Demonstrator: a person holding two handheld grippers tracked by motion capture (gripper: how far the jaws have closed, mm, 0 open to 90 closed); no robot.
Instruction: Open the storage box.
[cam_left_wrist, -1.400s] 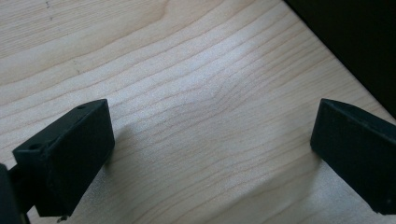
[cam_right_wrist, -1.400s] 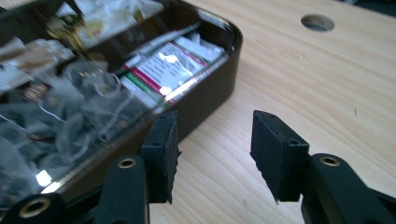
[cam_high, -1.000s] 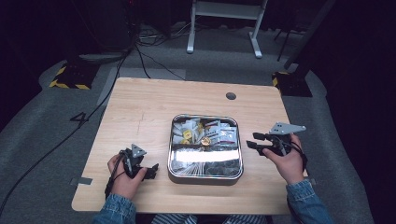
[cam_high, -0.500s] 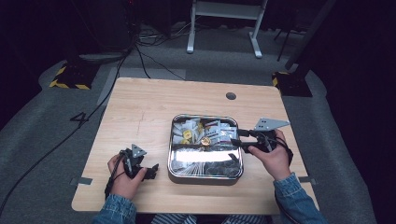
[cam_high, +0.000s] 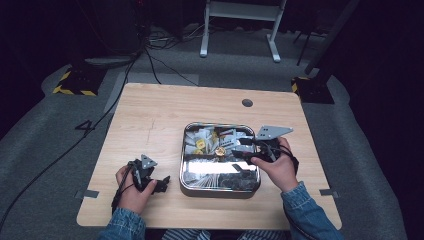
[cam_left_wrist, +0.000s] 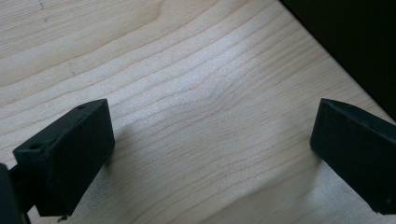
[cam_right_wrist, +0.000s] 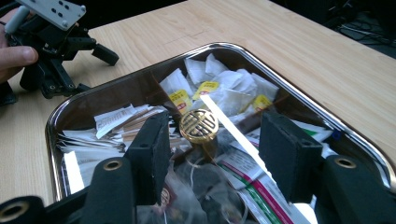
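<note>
Right gripper released, jaws just widening around gold knob; glass lid barely discernible; left gripper released.

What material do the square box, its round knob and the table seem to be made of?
Square box: probably polished metal; its rim mirrors the light, and the top looks like clear glass. Round knob: likely brass, gold-coloured with a pierced pattern. Table: pale wood or wood laminate, matt, with visible grain.

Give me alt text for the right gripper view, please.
The right hand-held gripper hangs open over a gold round knob on a clear lid covering a metal tin of tea bags. Beyond, the left hand-held gripper rests on the wooden table.
</note>
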